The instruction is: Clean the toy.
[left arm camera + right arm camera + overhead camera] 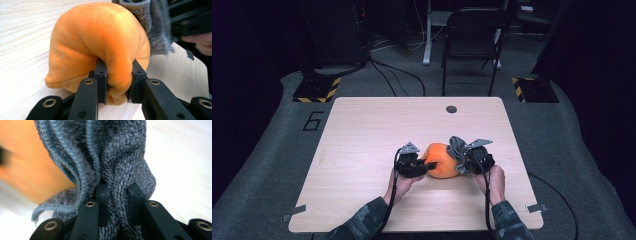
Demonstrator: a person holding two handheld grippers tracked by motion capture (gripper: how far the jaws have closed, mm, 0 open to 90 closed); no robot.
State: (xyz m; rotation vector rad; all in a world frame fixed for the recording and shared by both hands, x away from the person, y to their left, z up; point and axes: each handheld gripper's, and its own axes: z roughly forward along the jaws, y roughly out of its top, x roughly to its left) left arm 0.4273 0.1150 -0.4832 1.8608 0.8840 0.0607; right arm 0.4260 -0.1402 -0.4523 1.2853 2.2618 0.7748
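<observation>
Pinching a fold of the orange plush toy (100,45), the left gripper (117,82) has its two black jaws pressed into the soft fabric from either side, with a thick bulge of plush squeezed between them. The jaws stand only partly closed, kept apart by that bulge. In the high view the toy (441,160) sits near the middle of the wooden table (362,135), between the left gripper (424,166) and the right gripper (463,161). The right gripper (117,200) clamps a bunched fold of grey knitted cloth (120,152), its jaws drawn close with the ribbed fabric packed tight between them. That cloth (458,150) drapes against the right side of the toy, touching it. Each gripper is in one of the person's hands.
</observation>
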